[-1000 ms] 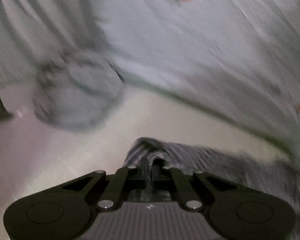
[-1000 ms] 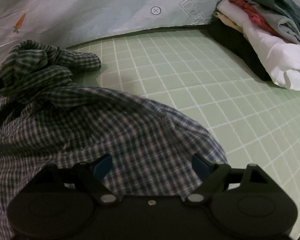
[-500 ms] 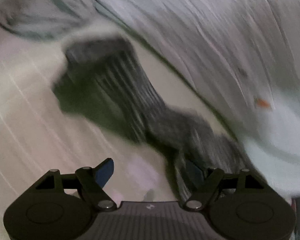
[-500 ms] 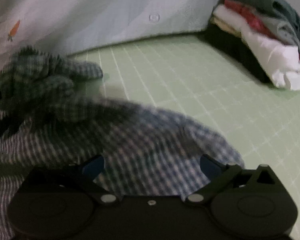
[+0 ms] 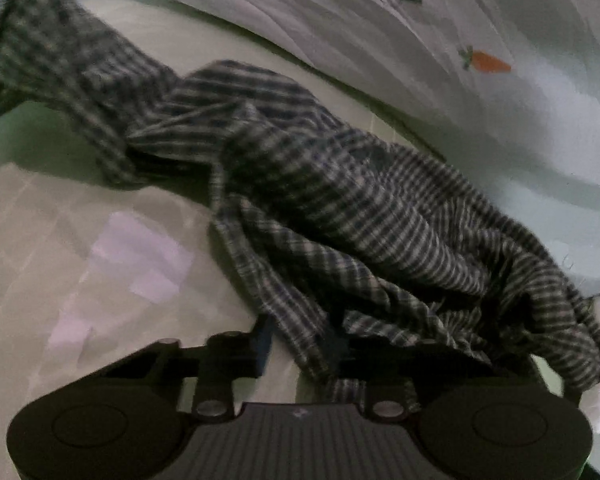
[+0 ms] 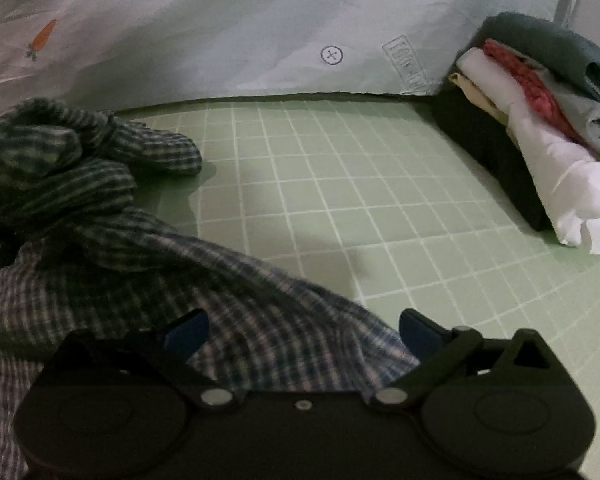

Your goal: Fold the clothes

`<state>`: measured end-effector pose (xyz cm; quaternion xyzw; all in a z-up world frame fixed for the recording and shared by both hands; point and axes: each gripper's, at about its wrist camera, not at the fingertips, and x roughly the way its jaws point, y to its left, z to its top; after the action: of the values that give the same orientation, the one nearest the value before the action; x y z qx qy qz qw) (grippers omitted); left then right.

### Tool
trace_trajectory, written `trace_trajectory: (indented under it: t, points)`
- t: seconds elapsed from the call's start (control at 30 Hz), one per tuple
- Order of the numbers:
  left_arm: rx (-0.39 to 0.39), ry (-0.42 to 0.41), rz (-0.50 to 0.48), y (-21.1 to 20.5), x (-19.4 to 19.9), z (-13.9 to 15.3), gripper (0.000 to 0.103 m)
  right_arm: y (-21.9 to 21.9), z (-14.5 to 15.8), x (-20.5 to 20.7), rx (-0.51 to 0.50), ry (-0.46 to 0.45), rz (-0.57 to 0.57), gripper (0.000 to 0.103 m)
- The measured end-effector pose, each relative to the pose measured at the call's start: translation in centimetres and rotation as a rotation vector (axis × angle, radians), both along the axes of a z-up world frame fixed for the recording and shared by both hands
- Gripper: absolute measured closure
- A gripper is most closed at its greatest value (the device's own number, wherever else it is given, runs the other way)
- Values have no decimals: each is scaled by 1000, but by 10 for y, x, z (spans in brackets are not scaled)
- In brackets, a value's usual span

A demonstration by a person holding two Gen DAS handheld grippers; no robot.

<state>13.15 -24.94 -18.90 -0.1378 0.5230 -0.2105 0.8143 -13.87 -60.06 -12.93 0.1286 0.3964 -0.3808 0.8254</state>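
A crumpled blue-and-white plaid shirt lies on the green grid mat. In the left wrist view a twisted fold of it runs between the fingers of my left gripper. The jaws are narrowed around that fold, but a strip of mat still shows beside the left finger. In the right wrist view the same shirt covers the left and lower part. My right gripper hovers wide open over the shirt's near edge, and its blue pads hold nothing.
A stack of folded clothes, white, red and grey-blue, sits at the mat's right edge. A pale sheet with carrot prints hangs along the back. Bare grid mat lies between the shirt and the stack.
My left gripper let go of the cloth, swung over the shirt and has now narrowed around a fold of it. The right gripper stayed open and shifted only slightly.
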Motion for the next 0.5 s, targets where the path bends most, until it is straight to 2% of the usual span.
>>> trace_trajectory:
  t: [0.03,0.07,0.1,0.13,0.17,0.2,0.23,0.3,0.5]
  points:
    - [12,-1,-7,-6,1,-1,89,-5,-2,0,14,-4,-6,1]
    - [20,-2,-9,-10,2,-3,93,-10,-3,0,27,-7,-12,6]
    - [20,-3,0,-11,4,-3,100,-15,-5,0,41,-5,-19,17]
    - [20,-6,10,-11,5,-3,101,-20,-7,0,57,-4,-25,23]
    - [25,-13,18,-9,5,-2,102,-25,-8,-2,77,-13,-24,36]
    - [29,-23,24,-8,5,0,103,-28,-9,-4,99,-24,-18,54]
    - [36,-36,27,-5,5,4,103,-30,-10,-7,122,-35,-8,62]
    - [53,-62,36,2,2,13,103,-31,-8,-16,144,-73,-8,98]
    - [83,-158,115,44,-10,57,103,-18,8,-44,151,-173,-23,100]
